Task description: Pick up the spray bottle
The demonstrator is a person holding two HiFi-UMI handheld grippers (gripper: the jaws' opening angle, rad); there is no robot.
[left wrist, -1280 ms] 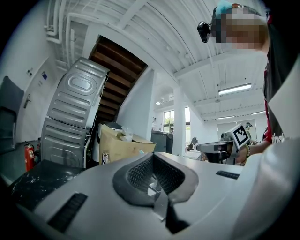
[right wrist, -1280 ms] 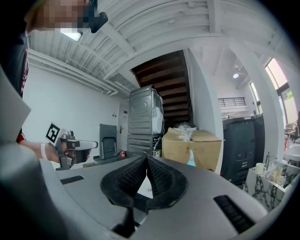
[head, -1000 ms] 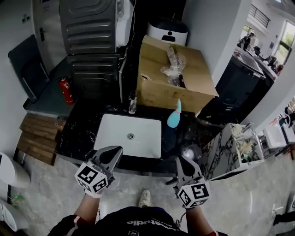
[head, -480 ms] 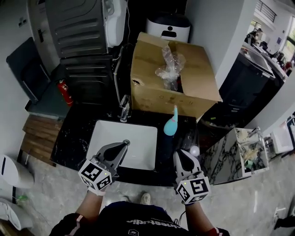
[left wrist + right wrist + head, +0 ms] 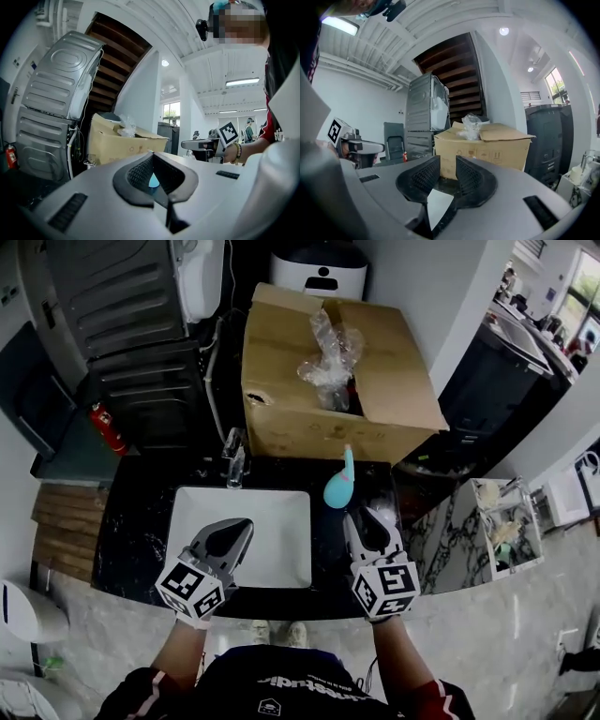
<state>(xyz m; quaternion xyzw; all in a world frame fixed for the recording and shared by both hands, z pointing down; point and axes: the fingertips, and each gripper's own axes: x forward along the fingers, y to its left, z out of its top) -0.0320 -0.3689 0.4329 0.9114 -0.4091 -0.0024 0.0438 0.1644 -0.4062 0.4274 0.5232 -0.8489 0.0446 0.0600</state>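
"Where was the spray bottle?"

"The light blue bottle stood up on the black counter. It was just to the right of the white sink and in front of the big cardboard box."

"Did a gripper hold it?"

"No. The right gripper was near it, just below it in the head view, but not touching. Its fingers were apart and opening, with nothing between them."

"And the other one?"

"The left gripper was over the sink, well apart from the bottle. Its fingers were closed, tip to tip, and held nothing."

"What else was there?"

"A tap stood at the back of the sink. A crumpled clear plastic bag stuck out of the box. A red fire extinguisher was off to the left, beside a big grey machine."
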